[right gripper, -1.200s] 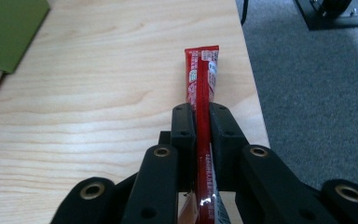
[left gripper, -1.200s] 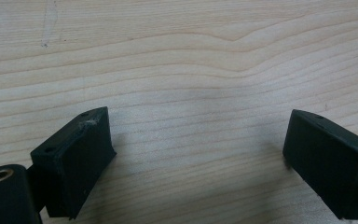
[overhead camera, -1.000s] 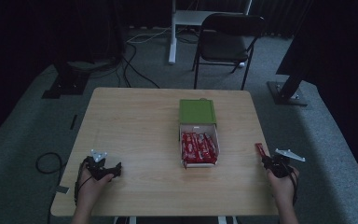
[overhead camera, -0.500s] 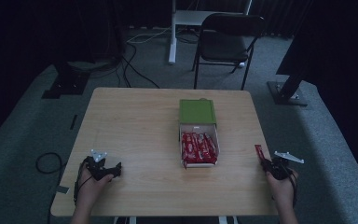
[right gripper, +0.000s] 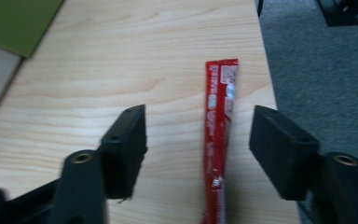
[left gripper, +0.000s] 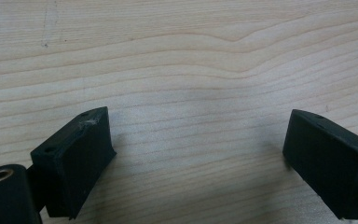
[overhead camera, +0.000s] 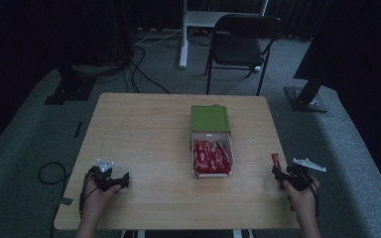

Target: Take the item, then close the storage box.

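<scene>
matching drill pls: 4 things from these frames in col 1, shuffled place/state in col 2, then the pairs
Column 1
1. left claw
2. right claw
3. green lid
4. white box

Column 2
A. holds a row of red packets, mid-table
B. open over bare wood, nothing between the jaws
C. lies flat just beyond the box
D. open, with a loose red packet on the table between the jaws, near the table's right edge

Pairs: 1-B, 2-D, 3-C, 4-A
</scene>
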Demonstrator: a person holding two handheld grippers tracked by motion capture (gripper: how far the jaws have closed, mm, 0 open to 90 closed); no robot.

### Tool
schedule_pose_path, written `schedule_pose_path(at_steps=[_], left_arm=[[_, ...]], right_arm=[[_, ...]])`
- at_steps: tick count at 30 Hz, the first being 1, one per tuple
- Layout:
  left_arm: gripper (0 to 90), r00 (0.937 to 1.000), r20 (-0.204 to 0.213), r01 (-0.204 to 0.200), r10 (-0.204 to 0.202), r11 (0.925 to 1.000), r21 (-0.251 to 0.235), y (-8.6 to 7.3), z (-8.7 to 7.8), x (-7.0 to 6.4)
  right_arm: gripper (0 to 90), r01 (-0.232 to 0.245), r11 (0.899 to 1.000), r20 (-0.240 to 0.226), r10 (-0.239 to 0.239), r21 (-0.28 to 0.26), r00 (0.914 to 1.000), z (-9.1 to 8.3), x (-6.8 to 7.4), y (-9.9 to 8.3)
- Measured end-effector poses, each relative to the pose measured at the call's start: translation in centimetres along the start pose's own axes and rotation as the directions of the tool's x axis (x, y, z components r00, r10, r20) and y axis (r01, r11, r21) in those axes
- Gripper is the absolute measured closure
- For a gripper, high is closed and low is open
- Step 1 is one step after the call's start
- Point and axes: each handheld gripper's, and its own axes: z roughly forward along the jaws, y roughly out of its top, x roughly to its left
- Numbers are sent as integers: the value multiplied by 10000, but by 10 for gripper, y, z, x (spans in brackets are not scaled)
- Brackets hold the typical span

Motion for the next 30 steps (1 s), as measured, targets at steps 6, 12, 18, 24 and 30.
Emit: schedule_pose_path(at_steps=[6,12,18,24,30], left_arm=[[90,10000,2,-2,2,10000,5,0,0,0],[91,9990,296,-335,334,9994,33,0,0,-2],[91,9950,870,-470,488,9986,-222,5,-1,-13],[91,9805,1567,-1084,1188,9914,-733,21,-8,-37],[91,9558,2320,-1627,1806,9822,-942,27,-9,-60]], right_arm=[[234,-93,9999,-636,84,-138,9979,1,4,4],[182,462,9986,-1211,-491,-268,9914,-2,14,9],[140,929,9950,-1734,-977,-357,9800,-3,25,13],[141,1396,9893,-2416,-1456,-416,9594,1,42,15],[141,1939,9793,-2965,-2023,-577,9334,4,57,16]])
